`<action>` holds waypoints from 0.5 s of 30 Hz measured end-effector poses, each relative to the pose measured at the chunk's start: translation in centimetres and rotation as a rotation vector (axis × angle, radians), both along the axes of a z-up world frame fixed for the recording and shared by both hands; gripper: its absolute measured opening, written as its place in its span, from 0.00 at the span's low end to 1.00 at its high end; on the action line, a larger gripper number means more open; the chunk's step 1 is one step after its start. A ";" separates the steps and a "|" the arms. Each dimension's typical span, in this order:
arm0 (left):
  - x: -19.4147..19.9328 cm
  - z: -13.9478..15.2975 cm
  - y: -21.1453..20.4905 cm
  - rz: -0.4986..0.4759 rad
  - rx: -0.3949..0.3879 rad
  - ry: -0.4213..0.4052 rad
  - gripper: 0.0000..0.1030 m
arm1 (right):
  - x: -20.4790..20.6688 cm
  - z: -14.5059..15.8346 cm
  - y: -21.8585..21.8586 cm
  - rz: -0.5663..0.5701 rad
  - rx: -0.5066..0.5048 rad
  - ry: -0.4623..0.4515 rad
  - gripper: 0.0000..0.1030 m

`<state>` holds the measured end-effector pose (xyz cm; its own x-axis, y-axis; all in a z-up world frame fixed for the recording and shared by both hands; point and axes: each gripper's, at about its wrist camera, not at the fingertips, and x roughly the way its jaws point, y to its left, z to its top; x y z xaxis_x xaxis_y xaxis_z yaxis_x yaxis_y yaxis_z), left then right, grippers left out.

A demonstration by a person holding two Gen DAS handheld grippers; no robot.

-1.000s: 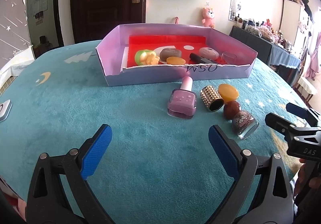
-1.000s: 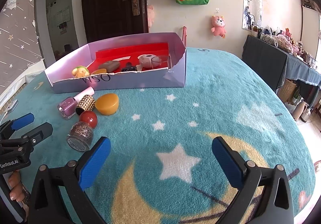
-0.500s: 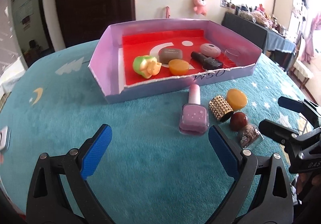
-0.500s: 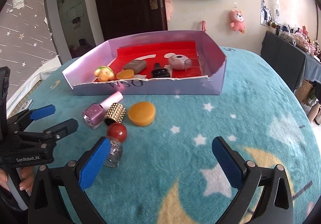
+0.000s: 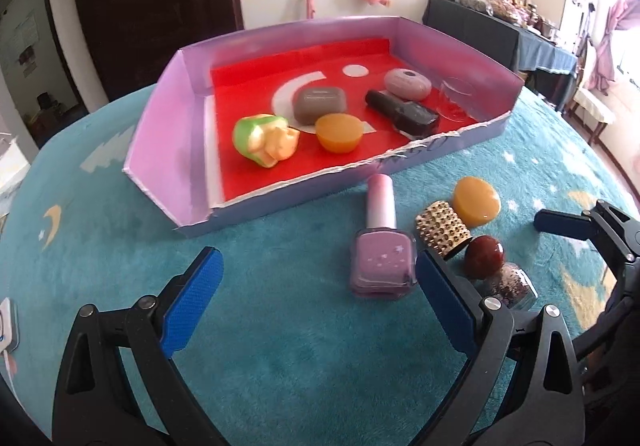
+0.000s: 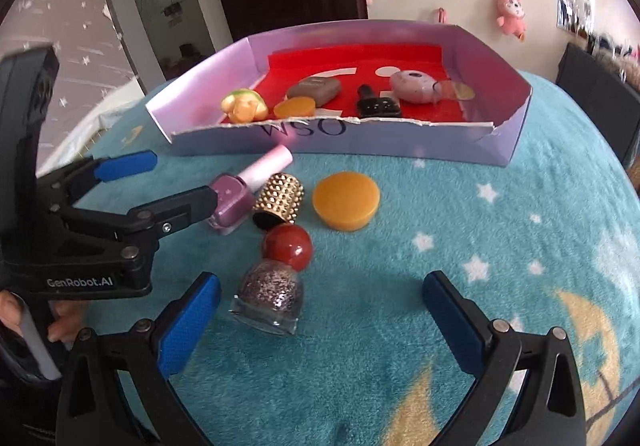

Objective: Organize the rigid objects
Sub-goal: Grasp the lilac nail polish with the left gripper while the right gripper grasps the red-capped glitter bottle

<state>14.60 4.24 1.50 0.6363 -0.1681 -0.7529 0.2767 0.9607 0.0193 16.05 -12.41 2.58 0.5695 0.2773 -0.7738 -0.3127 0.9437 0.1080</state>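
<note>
Teal star-print cloth (image 6: pixel 460 206) covers the round table, dark door behind, plush toys on the wall.

Lilac tray (image 5: pixel 160 150) with red floor sits at the far side. Already inside: green-yellow toy (image 5: pixel 264 140), grey case (image 5: pixel 319 104), orange puck (image 5: pixel 339 132), black bottle (image 5: pixel 404 113), pale round compact (image 5: pixel 407 83), clear cup (image 5: pixel 456 98). I count six pieces in.

Left on the cloth, just in front of the tray's near wall, in a tight cluster: pink polish (image 5: pixel 380 250) lying flat with its cap toward the tray; gold studded cap (image 6: pixel 280 198) touching it; second orange puck (image 6: pixel 346 200) just beside; glitter bottle (image 6: pixel 272 290) with a red ball cap (image 6: pixel 287 246), lying closest to me. Four pieces out, so my read is a bit over half done.

Left gripper (image 5: pixel 318 302): jaws spread wide, nothing between them, low over the cloth, right pad just beside the pink polish. I judge that bottle is its target, though the gripper sits off to its left.

Right gripper (image 6: pixel 320 318): also wide apart and empty, glitter bottle lying between the pads, nearer the left one.

Risk, as I judge it: the cluster is tight, so closing on one piece may nudge its neighbours.
</note>
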 end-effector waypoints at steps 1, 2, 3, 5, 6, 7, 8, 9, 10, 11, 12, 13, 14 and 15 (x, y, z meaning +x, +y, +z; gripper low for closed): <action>0.1 -0.1 -0.1 -0.002 0.003 0.004 0.95 | 0.0 -0.1 0.3 -0.003 -0.039 -0.008 1.00; 0.3 -0.1 -0.2 -0.003 0.009 0.006 0.95 | 0.0 -0.2 0.5 -0.011 -0.069 -0.012 1.00; 0.4 -0.2 -0.4 -0.005 0.013 0.007 0.95 | 0.0 -0.4 0.4 -0.015 -0.075 -0.015 1.00; 0.5 -0.4 -0.6 -0.010 0.020 0.013 0.95 | -0.1 -0.4 -0.2 -0.020 -0.063 -0.019 1.00; 0.6 -0.5 -0.6 -0.011 0.024 0.015 0.95 | -0.2 -0.3 -0.7 -0.032 -0.065 -0.023 1.00; 0.7 -0.6 -0.7 -0.012 0.029 0.019 0.95 | -0.2 -0.2 -1.1 -0.045 -0.067 -0.028 1.00; 0.8 -0.8 -0.8 -0.011 0.035 0.023 0.95 | -0.2 -0.1 -1.6 -0.058 -0.064 -0.033 1.00; 0.9 -1.0 -0.9 -0.010 0.043 0.029 0.95 | -0.1 0.0 -1.9 -0.059 -0.055 -0.034 1.00; 1.1 -1.1 -1.0 -0.009 0.048 0.033 0.95 | 0.1 0.1 -2.3 -0.054 -0.047 -0.031 1.00; 1.2 -1.3 -1.0 -0.009 0.048 0.035 0.95 | 0.3 0.2 -2.4 -0.043 -0.039 -0.024 1.00; 1.3 -1.4 -1.1 -0.008 0.048 0.039 0.95 | 0.4 0.2 -2.5 -0.034 -0.038 -0.023 1.00; 1.5 -1.4 -1.1 -0.007 0.051 0.042 0.95 | 0.3 0.3 -2.4 -0.022 -0.041 -0.023 1.00; 1.6 -1.5 -1.2 -0.006 0.051 0.045 0.95 | 0.3 0.2 -2.2 -0.008 -0.048 -0.024 0.99; 1.7 -1.5 -1.2 -0.005 0.049 0.048 0.95 | 0.3 0.2 -2.0 0.002 -0.056 -0.027 0.98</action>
